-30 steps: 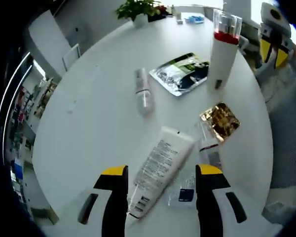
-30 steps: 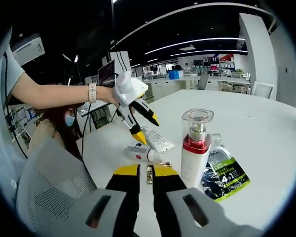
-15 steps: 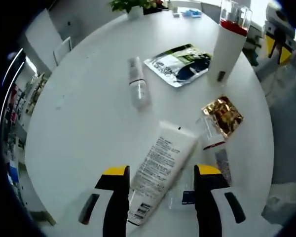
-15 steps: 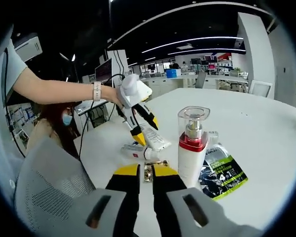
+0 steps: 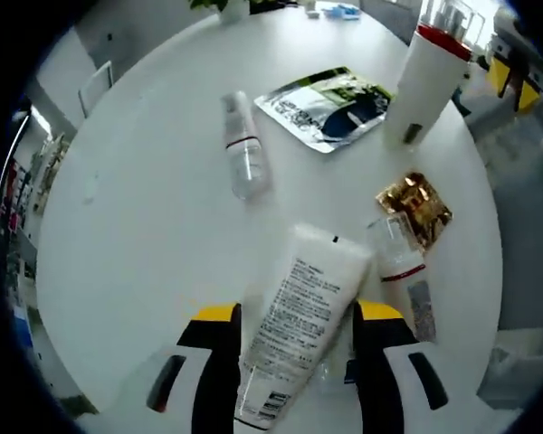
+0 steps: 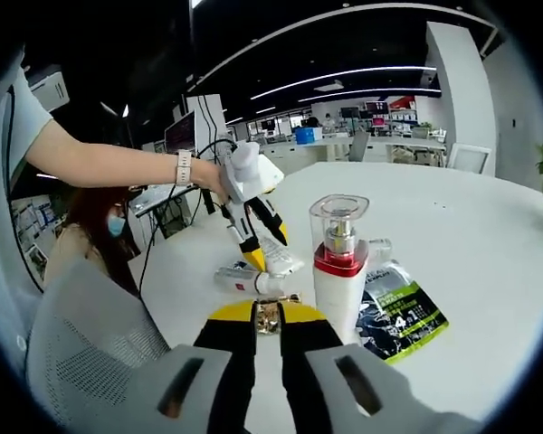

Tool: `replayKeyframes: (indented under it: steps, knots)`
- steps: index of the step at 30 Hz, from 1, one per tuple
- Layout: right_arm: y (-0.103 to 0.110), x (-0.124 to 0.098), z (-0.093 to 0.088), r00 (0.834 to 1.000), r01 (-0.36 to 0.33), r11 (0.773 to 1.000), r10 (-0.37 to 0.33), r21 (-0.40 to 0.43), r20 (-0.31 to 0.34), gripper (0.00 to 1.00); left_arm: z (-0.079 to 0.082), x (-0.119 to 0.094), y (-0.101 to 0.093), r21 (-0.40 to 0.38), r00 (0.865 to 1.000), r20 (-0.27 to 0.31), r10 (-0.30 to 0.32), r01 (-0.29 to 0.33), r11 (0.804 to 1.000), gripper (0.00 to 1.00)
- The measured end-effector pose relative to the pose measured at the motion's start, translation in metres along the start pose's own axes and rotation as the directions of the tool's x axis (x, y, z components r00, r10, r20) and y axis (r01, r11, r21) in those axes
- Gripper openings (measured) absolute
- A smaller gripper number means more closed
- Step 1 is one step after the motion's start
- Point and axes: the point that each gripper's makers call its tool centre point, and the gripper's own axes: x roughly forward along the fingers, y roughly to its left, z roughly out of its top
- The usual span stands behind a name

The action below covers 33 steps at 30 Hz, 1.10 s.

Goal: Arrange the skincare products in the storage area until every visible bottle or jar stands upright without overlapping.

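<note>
A white tube (image 5: 300, 312) lies flat on the round white table (image 5: 145, 235), its lower end between the jaws of my open left gripper (image 5: 297, 315). Beside it lie a small red-banded tube (image 5: 401, 264), a gold sachet (image 5: 414, 206) and a small clear bottle (image 5: 240, 149). A tall white pump bottle (image 5: 430, 77) with a red collar stands upright near a green-black sachet (image 5: 330, 104). In the right gripper view, my right gripper (image 6: 264, 314) is shut and empty before the pump bottle (image 6: 338, 271), while the left gripper (image 6: 253, 242) points down at the white tube (image 6: 279, 262).
A person's hand (image 6: 204, 174) holds the left gripper. A grey mesh chair (image 6: 81, 353) stands at the table's near edge. A potted plant (image 5: 222, 7) and small items sit at the far rim. Bare tabletop stretches left of the clear bottle.
My left gripper has come down and forward over the white tube, which now sits deeper between its jaws. The right gripper has hardly shifted and stays shut.
</note>
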Motion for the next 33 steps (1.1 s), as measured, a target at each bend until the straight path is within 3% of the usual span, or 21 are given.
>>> replayKeyframes:
  steps: [10, 19, 24, 30, 33]
  knots:
    - [-0.001, 0.001, -0.002, 1.000, 0.003, 1.000, -0.003, 0.006, -0.010, 0.08, 0.000, 0.002, -0.005, 0.023, 0.999, -0.019, -0.038, 0.038, 0.999, 0.42]
    - [-0.001, 0.002, -0.005, 1.000, 0.000, 1.000, 0.000, 0.007, -0.022, 0.08, 0.006, 0.003, -0.020, 0.114, 0.998, -0.056, -0.039, 0.046, 0.992, 0.36]
    - [0.000, 0.002, -0.006, 1.000, -0.005, 1.000, 0.005, 0.002, -0.027, 0.07, 0.007, 0.004, -0.021, 0.110, 0.995, -0.086, -0.056, 0.066, 0.992, 0.34]
    - [0.001, 0.002, -0.005, 1.000, -0.004, 1.000, 0.004, -0.005, -0.027, 0.07, 0.007, 0.004, -0.023, 0.099, 0.995, -0.083, -0.056, 0.064, 0.993, 0.30]
    - [0.002, 0.002, -0.006, 0.999, -0.010, 1.000, 0.010, -0.010, -0.034, 0.07, 0.007, 0.004, -0.022, 0.113, 0.990, -0.124, -0.064, 0.078, 0.991, 0.29]
